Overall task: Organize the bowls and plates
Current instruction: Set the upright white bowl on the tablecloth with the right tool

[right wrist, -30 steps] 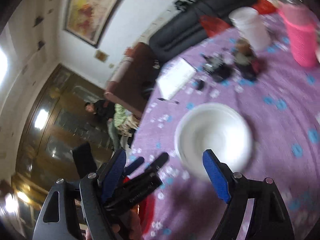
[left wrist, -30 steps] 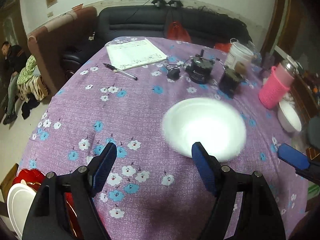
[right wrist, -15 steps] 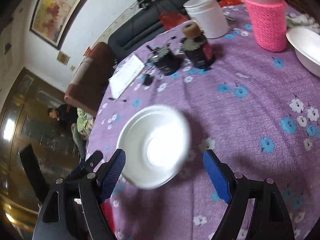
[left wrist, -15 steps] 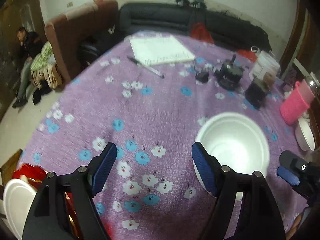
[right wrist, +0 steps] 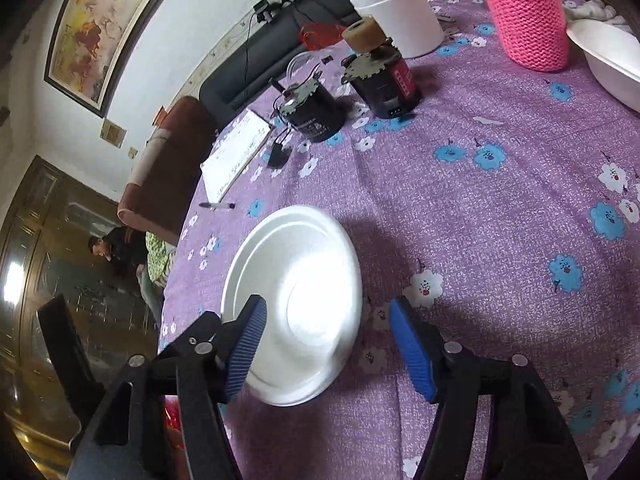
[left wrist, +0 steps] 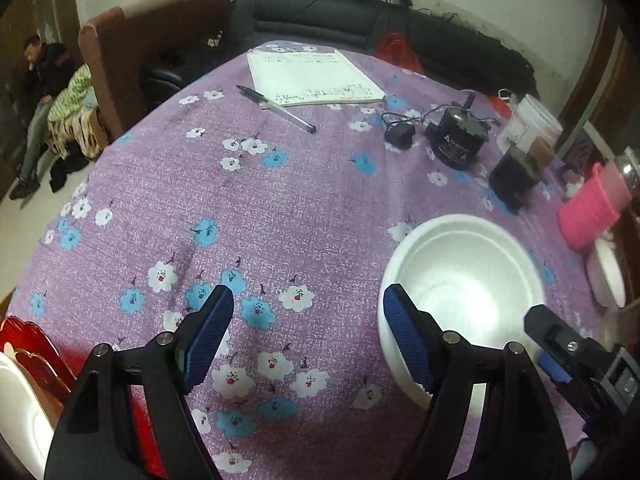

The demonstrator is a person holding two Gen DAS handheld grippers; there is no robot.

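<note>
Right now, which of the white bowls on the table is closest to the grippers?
The white bowl mid-table, right by both grippers' fingertips; the right gripper straddles its near rim. The other white bowl sits far off at the table edge beside the pink knitted sleeve.

Each camera sits just behind its own tool and looks forward and steeply down along the fingers onto the purple flowered surface [left wrist: 280, 208], from close above it. The left view faces the far sofa squarely; the right view is rolled and looks across from the other side. Both share the white bowl [left wrist: 464, 280], notepad [left wrist: 312, 76], pen [left wrist: 276, 108] and pink knitted holder [left wrist: 592, 216].
</note>
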